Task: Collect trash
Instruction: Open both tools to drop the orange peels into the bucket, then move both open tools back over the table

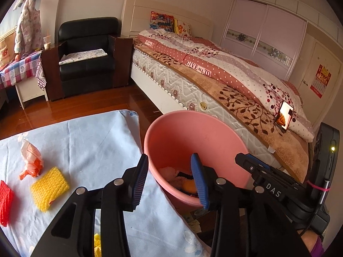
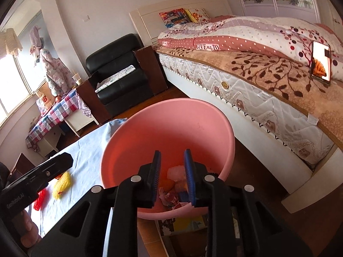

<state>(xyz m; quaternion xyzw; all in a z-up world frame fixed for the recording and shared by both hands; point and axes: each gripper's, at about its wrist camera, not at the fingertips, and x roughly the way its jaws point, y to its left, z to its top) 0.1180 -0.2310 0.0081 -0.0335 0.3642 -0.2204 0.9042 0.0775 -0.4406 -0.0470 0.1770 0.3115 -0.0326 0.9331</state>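
A pink bucket stands beside the table and holds several pieces of trash; it also shows in the right wrist view. My left gripper is open and empty over the bucket's left rim. My right gripper is open and empty above the bucket's mouth; its body shows in the left wrist view. On the light blue tablecloth lie a yellow foam net, a red foam net and an orange-white plastic wrapper.
A bed with a propped phone runs along the right. A black armchair and a checked side table stand at the back. Wooden floor lies between. Something yellow peeks under my left gripper.
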